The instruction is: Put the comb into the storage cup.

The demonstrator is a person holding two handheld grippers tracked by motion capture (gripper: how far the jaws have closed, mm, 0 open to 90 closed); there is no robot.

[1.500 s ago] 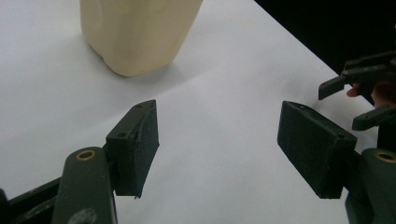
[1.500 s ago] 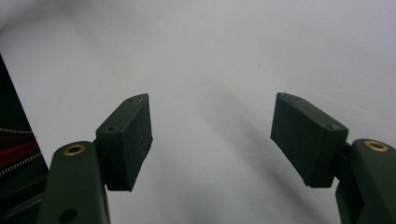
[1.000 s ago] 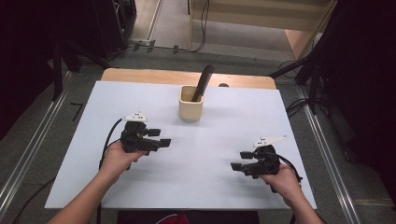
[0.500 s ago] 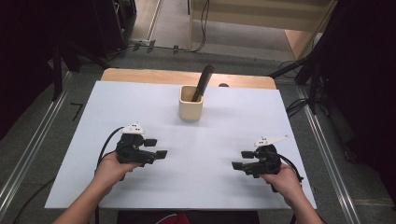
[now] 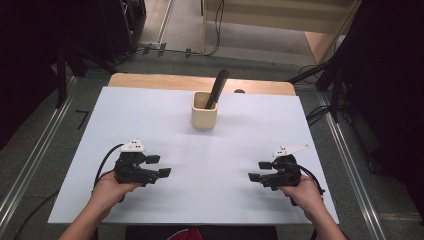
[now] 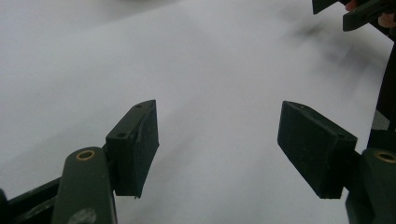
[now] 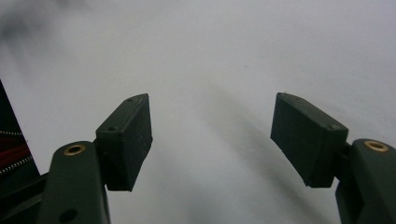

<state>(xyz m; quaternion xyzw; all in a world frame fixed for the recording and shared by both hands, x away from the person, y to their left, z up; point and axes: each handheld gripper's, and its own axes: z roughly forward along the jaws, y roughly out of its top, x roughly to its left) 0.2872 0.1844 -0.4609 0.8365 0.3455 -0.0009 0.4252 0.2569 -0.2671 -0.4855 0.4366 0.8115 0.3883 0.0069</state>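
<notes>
Two grippers: one in each of the person's hands, both low over the white table sheet (image 5: 200, 165), well apart from each other and pointing inward toward one another.
Left gripper (image 5: 159, 166): jaws stand wide apart with nothing between them; in the left gripper view only bare white sheet lies between the two black pads (image 6: 137, 144).
Left hand (image 5: 112, 186): wraps the gripper's rear from below, a black cable looping off beside it.
Right gripper (image 5: 260, 171): jaws spread apart and clamped on nothing; the right gripper view shows plain white sheet between its pads (image 7: 128, 140).
Right hand (image 5: 300, 192): holds the gripper's back end, near the sheet's near right corner.
Grey plates: a pale three-cornered plate sits on top of each gripper.
Wooden cup (image 5: 204, 110): stands upright on the sheet, far ahead of both claws and about midway between them, well apart from each.
Dark utensil (image 5: 218, 87): stands in the cup, leaning toward the right gripper's side, its handle rising above the rim; what kind of utensil cannot be told.
Other gripper seen from the left: its jaw tips show at the far upper right of the left gripper view.
</notes>
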